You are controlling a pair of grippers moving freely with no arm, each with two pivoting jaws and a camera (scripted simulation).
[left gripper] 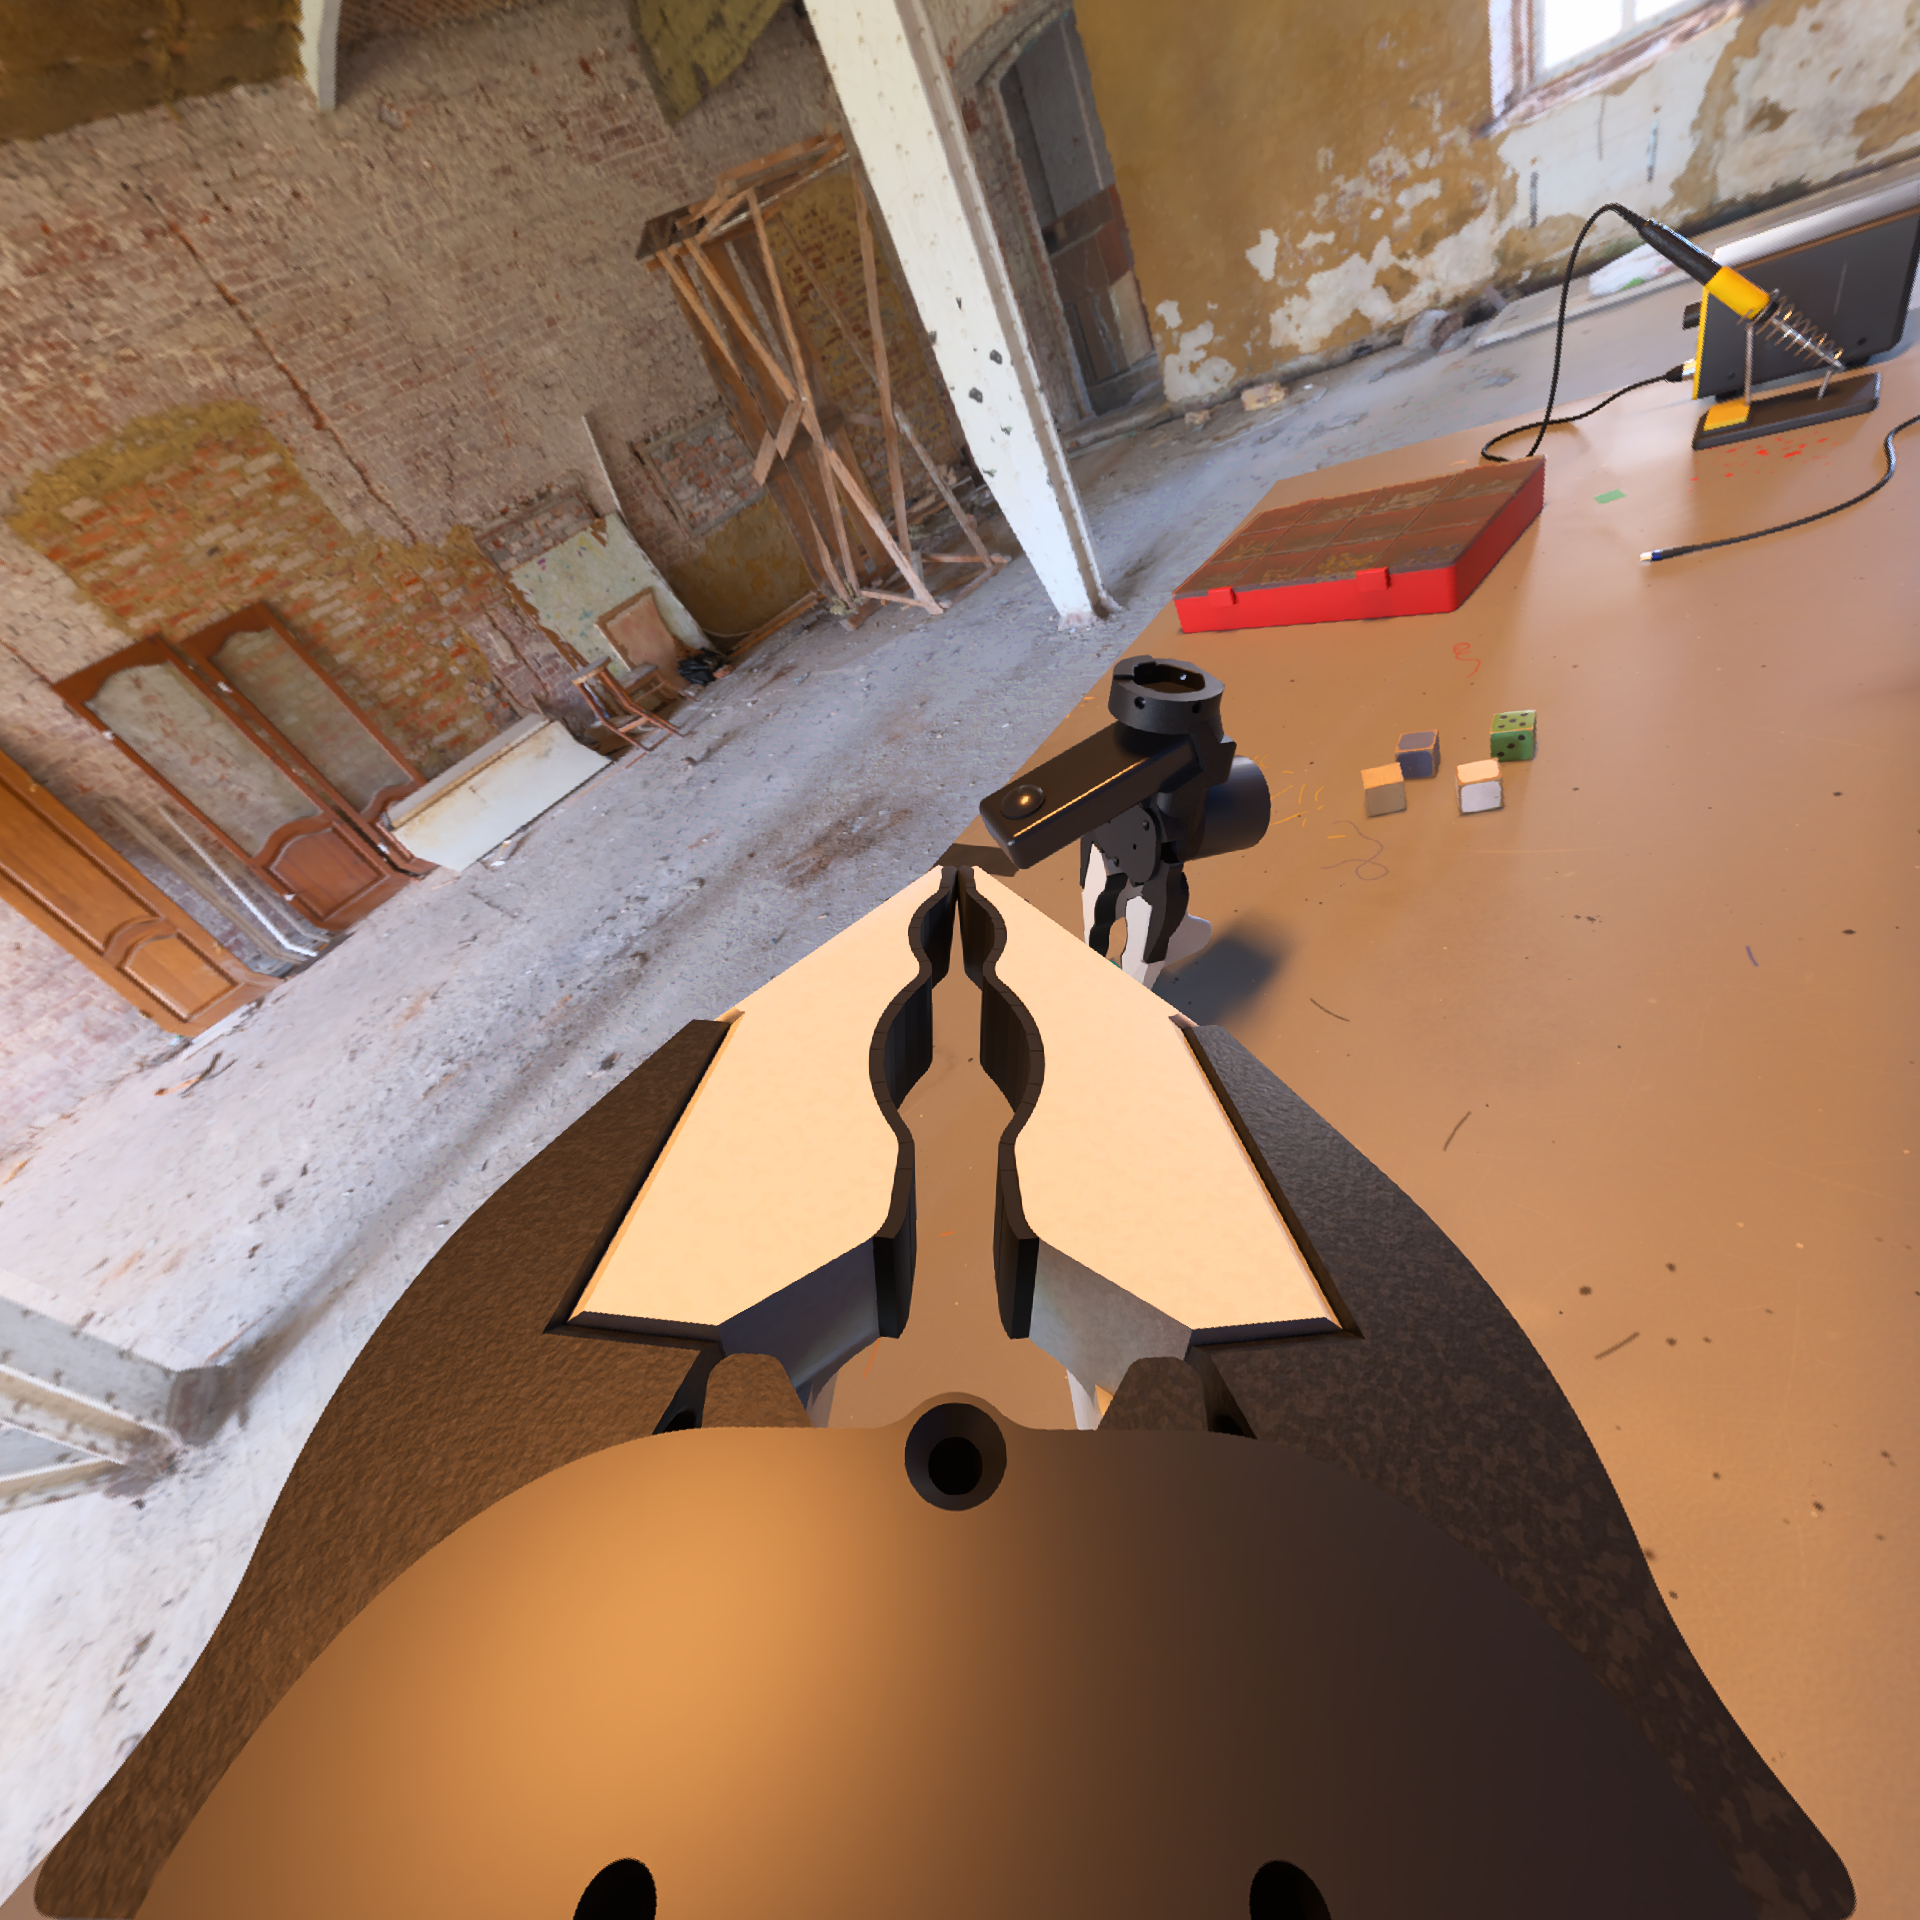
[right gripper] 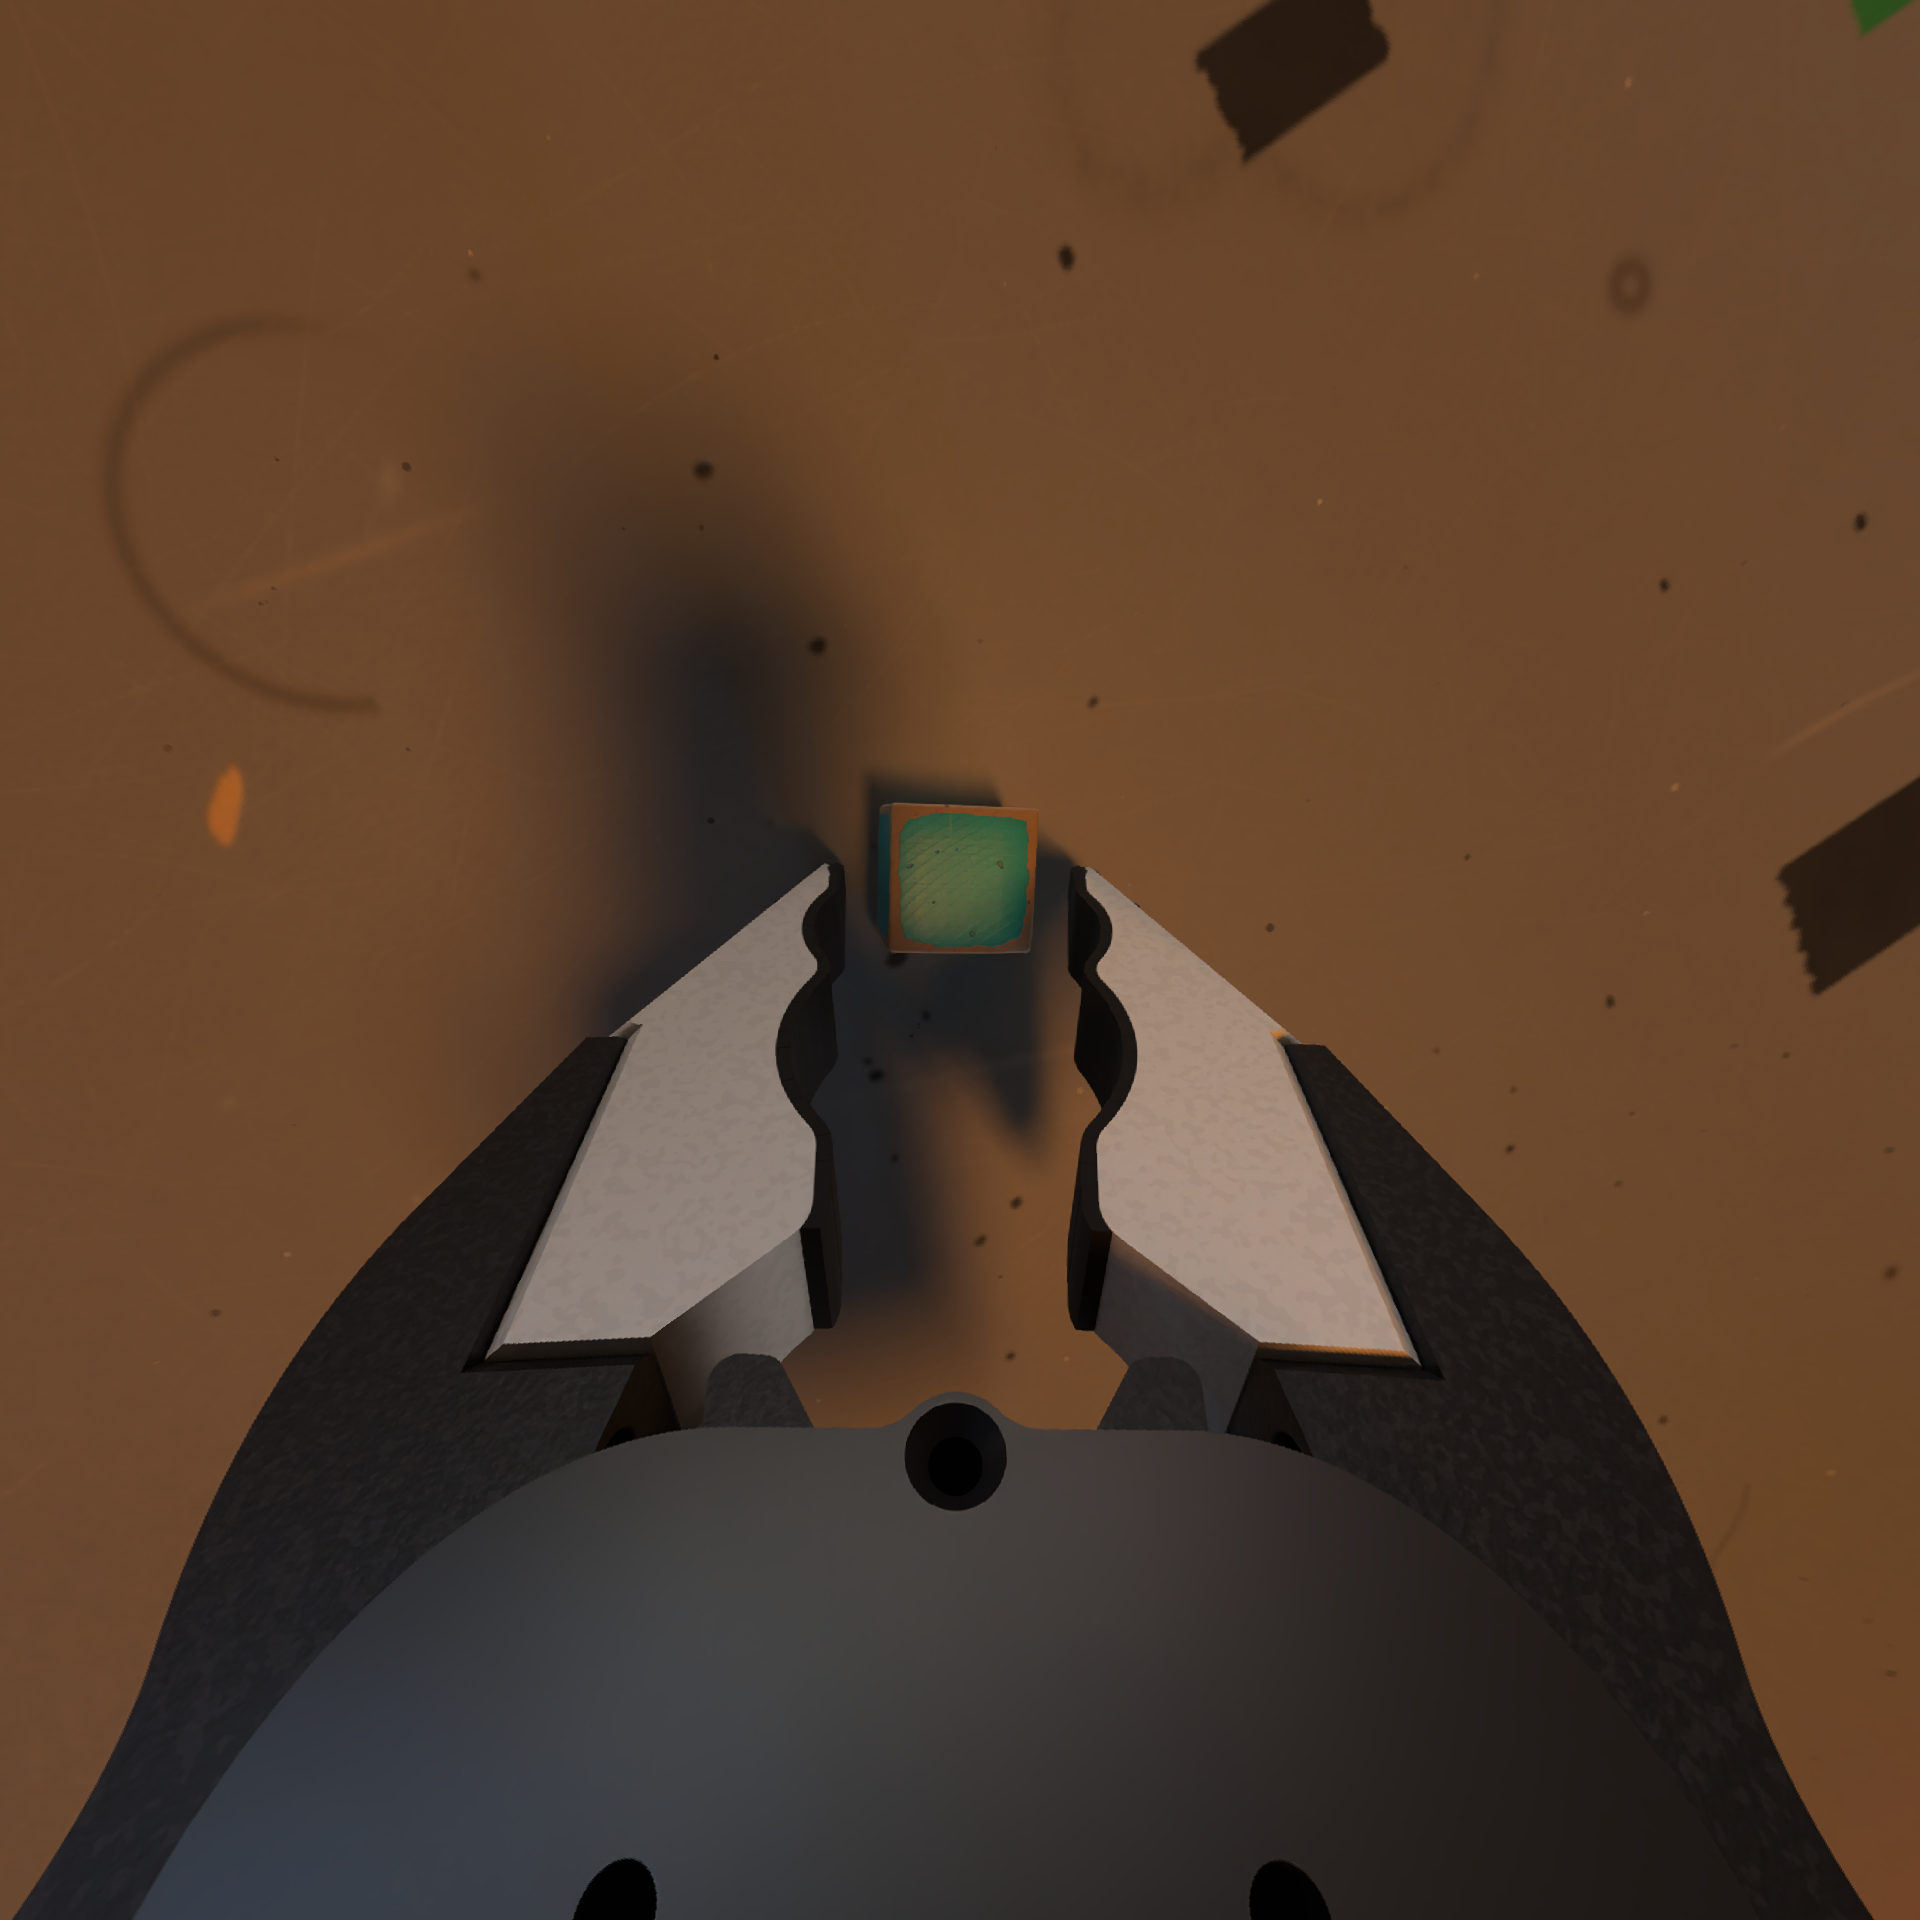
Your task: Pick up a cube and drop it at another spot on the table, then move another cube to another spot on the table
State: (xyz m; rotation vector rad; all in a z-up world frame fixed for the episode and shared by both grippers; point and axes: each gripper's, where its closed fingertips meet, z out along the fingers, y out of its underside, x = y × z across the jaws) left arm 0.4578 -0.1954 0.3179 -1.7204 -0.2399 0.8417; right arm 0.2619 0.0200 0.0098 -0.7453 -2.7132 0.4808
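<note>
In the right wrist view a small cube with a green top and orange edges (right gripper: 958, 879) lies on the brown table, just beyond the tips of my right gripper (right gripper: 956, 894). That gripper points straight down, is open and holds nothing. In the left wrist view my left gripper (left gripper: 957, 894) is shut and empty, low over the table near its left edge. The right gripper (left gripper: 1132, 925) shows there ahead, pointing down at the table. Farther on the table lie an orange-topped cube (left gripper: 1383, 790), a blue-grey cube (left gripper: 1418, 753), a pale cube (left gripper: 1480, 785) and a green die (left gripper: 1513, 735).
A flat red case (left gripper: 1361, 551) lies at the table's far left edge. A soldering iron on its stand (left gripper: 1766, 332) and a loose black cable (left gripper: 1787, 520) are at the far right. Dark tape strips (right gripper: 1288, 73) lie on the table (right gripper: 416, 935).
</note>
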